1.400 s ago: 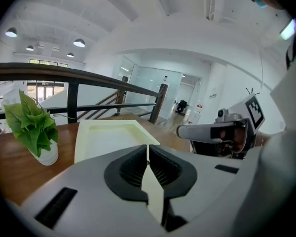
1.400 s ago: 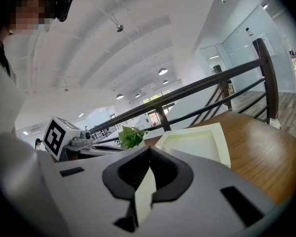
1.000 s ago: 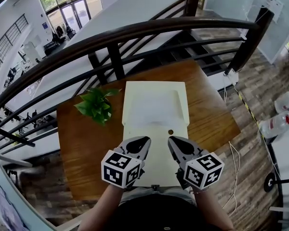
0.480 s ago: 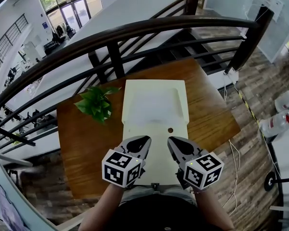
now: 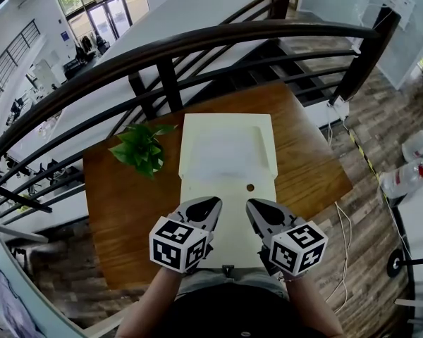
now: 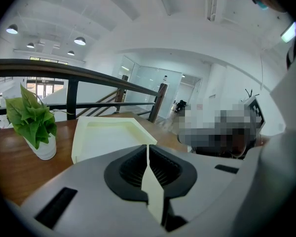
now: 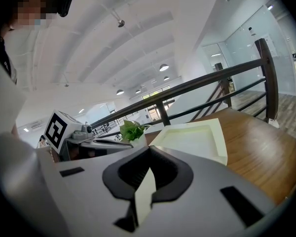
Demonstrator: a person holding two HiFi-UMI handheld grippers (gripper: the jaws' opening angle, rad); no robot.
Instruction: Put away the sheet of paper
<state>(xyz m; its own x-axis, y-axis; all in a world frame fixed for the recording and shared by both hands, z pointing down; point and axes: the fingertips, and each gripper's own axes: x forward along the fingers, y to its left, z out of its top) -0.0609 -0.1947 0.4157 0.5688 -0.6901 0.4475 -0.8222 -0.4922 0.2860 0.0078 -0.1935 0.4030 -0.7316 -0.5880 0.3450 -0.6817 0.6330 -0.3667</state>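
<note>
A pale yellow case [image 5: 188, 129] lies open on the wooden table [image 5: 123, 213]. Its far half is a shallow tray holding a whitish sheet of paper [image 5: 225, 153]. Its near half is a flat flap [image 5: 229, 234] with a small round hole [image 5: 250, 187]. My left gripper [image 5: 210, 204] and right gripper [image 5: 252, 206] hover side by side over that flap, tips pointing at the tray. Both sets of jaws are together with nothing held, as the left gripper [image 6: 148, 149] and right gripper [image 7: 149, 154] show in their own views. The tray [image 6: 108, 132] [image 7: 197, 137] lies just ahead of them.
A small potted plant [image 5: 141, 153] [image 6: 32, 122] stands left of the case. A dark curved railing [image 5: 197, 48] runs behind the table's far edge, with stairs beyond. The person's body is at the near edge. Bare wood lies on both sides of the case.
</note>
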